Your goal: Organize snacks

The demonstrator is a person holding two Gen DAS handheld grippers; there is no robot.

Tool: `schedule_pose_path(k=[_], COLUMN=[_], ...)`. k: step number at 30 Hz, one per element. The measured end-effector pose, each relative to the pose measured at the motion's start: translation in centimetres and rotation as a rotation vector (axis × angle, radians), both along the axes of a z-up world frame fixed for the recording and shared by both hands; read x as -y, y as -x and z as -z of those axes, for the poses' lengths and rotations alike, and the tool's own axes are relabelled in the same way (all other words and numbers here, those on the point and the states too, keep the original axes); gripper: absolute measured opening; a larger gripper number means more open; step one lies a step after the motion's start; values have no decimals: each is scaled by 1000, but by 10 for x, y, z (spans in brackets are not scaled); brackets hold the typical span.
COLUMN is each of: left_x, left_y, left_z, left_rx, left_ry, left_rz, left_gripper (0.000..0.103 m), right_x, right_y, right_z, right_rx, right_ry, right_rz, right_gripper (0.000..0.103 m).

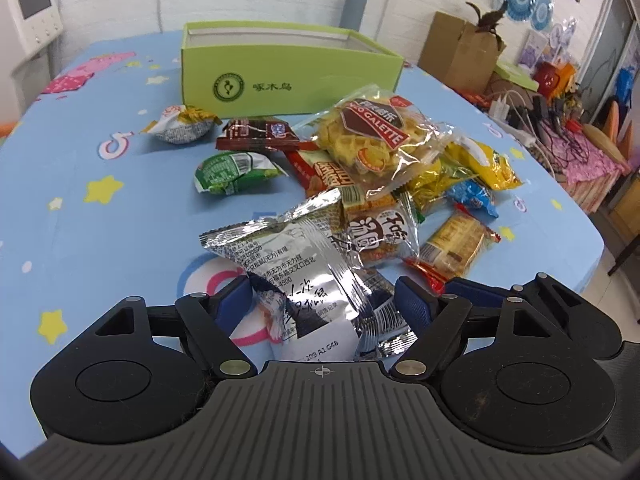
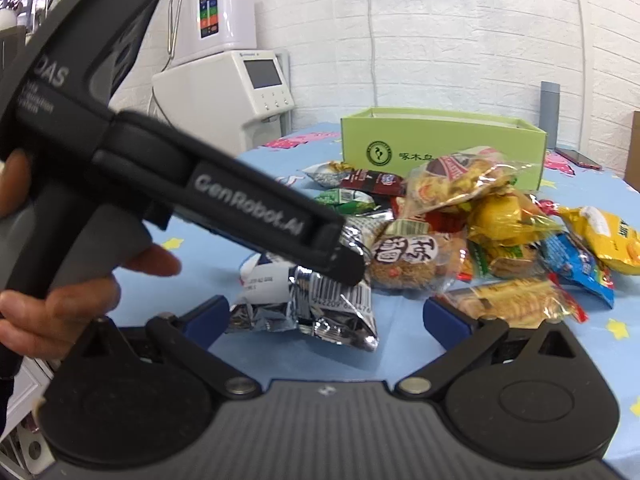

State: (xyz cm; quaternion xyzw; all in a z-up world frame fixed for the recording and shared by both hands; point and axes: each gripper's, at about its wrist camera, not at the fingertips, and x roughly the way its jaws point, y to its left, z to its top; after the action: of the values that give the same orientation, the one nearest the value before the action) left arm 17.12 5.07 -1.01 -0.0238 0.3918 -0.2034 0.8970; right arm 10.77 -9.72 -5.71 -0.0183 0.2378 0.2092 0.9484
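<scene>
A silver foil snack packet (image 1: 304,276) lies on the blue tablecloth between the blue pads of my left gripper (image 1: 324,304), which stand close on both sides of it. In the right wrist view the left gripper (image 2: 344,264) reaches down onto the same packet (image 2: 320,304). My right gripper (image 2: 328,312) is open and empty, just in front of the packet. A pile of snack packets (image 1: 400,168) lies behind it. An open green box (image 1: 288,68) stands at the back of the table; it also shows in the right wrist view (image 2: 440,148).
A green packet (image 1: 232,172), a white-green packet (image 1: 180,124) and a dark red packet (image 1: 256,134) lie left of the pile. A cardboard box (image 1: 460,52) and cables (image 1: 540,116) sit off the table's right edge. White machines (image 2: 224,92) stand at the back left.
</scene>
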Motion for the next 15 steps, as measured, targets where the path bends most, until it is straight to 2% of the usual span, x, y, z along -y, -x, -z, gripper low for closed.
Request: schedule_pose_path(k=[1,3,4,8,11,15], left_x=[-3,-11,-14,-21,-27,-34], left_y=[4,11,14,18,21,20], left_z=[1,2,2,1,-1,4], left_rx=[8,33,50,63,83,63], left_ry=[17,39,48,61,75,86], left_rz=[-21,-89,-120,-200,-229,-256], left_gripper=[70,81,83,84,86,86], right_x=[6,15,21,39,48,50], right_y=[3,10,14,29,33,34], right_z=[0,-1,-2,-4,-3,2], right_rx=[-2,-4,-1,21,20,2], right_ry=[-12,-32,-45,-93,-117,-125], right_rz=[10,28,42,85,103,115], right_gripper=[102,102,102,102,102,102])
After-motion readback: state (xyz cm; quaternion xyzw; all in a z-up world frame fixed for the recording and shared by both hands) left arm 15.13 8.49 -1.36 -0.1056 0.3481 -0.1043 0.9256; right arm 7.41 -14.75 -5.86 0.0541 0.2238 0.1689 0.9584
